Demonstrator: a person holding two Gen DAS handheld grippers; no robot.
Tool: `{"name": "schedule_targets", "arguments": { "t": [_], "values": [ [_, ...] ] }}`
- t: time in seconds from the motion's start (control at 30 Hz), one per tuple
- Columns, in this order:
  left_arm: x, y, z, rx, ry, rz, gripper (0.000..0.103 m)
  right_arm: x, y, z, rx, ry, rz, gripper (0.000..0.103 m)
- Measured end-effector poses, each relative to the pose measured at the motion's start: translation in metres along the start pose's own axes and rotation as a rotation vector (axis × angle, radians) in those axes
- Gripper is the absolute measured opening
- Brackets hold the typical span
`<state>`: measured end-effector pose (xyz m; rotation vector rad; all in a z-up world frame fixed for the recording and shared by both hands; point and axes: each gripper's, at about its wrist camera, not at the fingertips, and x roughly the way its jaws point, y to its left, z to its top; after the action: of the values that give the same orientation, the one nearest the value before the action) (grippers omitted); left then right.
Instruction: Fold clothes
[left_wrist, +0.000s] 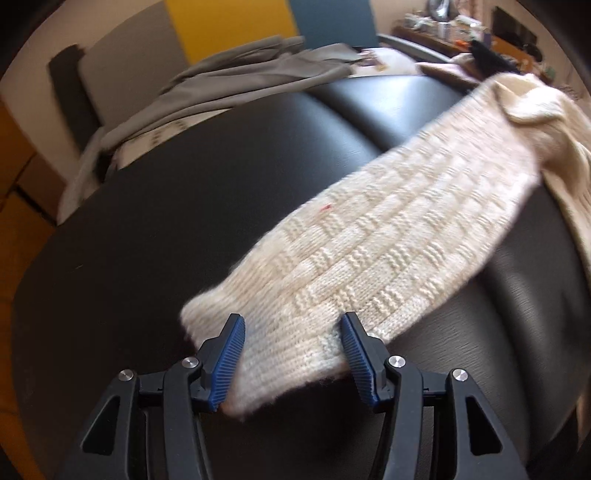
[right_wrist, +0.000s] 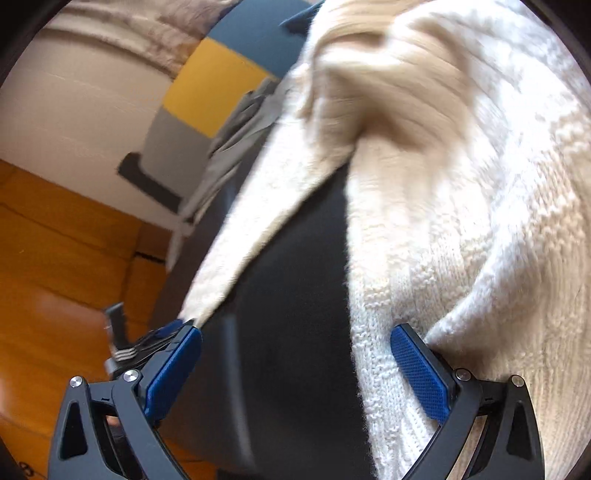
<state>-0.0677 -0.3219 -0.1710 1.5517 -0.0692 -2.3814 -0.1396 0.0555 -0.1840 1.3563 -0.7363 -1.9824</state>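
Left wrist view: cream knit sweater sleeve (left_wrist: 369, 254) flat across black bench (left_wrist: 184, 221), cuff between spread left gripper (left_wrist: 291, 358) pads, ungripped; grey garment (left_wrist: 236, 81) behind.
Right wrist view: right gripper (right_wrist: 295, 373) wide open, empty, beside bunched sweater body (right_wrist: 461, 221).

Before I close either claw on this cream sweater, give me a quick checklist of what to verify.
1. Left claw open: ok, blue pads apart.
2. Sleeve end between the left pads: ok, the cuff lies in the gap.
3. Right claw open: ok, pads wide apart.
4. Knit between the right pads: not ok, only the sweater body edge reaches in beside the right-hand pad; mostly black tabletop shows there.
5. Sleeve flat: ok, it lies stretched across the tabletop.
6. Folding room: cannot tell; grey garment lies on the far side, and the right view is blurred.
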Motion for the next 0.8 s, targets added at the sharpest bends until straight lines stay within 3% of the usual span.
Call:
{"name": "schedule_targets", "arguments": {
  "t": [0.13,0.17,0.2,0.23,0.3,0.4,0.5,0.67,0.8],
  "values": [
    [0.007,0.046,-0.003,-0.134,0.037,0.052,0.056,0.032,0.032,-0.012,-0.051,0.053,0.018,0.103],
    [0.005,0.058,-0.003,-0.193,0.051,0.061,0.051,0.038,0.039,-0.014,-0.057,0.066,0.022,0.103],
    [-0.001,0.069,-0.005,-0.270,0.053,0.046,0.038,0.043,0.044,-0.015,-0.054,0.079,0.026,0.103],
    [-0.013,0.075,-0.008,-0.340,0.016,-0.036,0.038,0.045,0.048,-0.016,-0.048,0.086,0.034,0.103],
    [-0.043,0.078,-0.018,-0.441,-0.087,-0.274,0.040,0.041,0.053,-0.020,-0.029,0.081,0.076,0.103],
    [-0.066,0.041,-0.031,-0.395,-0.125,-0.559,0.043,0.029,0.061,-0.026,-0.022,0.066,0.117,0.103],
    [-0.072,-0.020,-0.037,-0.295,-0.093,-0.758,0.044,-0.002,0.063,-0.031,-0.038,0.004,0.110,0.103],
    [-0.067,-0.107,-0.017,-0.191,-0.036,-0.893,0.045,-0.059,0.051,-0.042,-0.090,-0.135,-0.057,0.103],
    [-0.057,-0.151,0.004,-0.157,0.003,-0.872,0.045,-0.090,0.034,-0.054,-0.119,-0.211,-0.225,0.103]
  ]
}}
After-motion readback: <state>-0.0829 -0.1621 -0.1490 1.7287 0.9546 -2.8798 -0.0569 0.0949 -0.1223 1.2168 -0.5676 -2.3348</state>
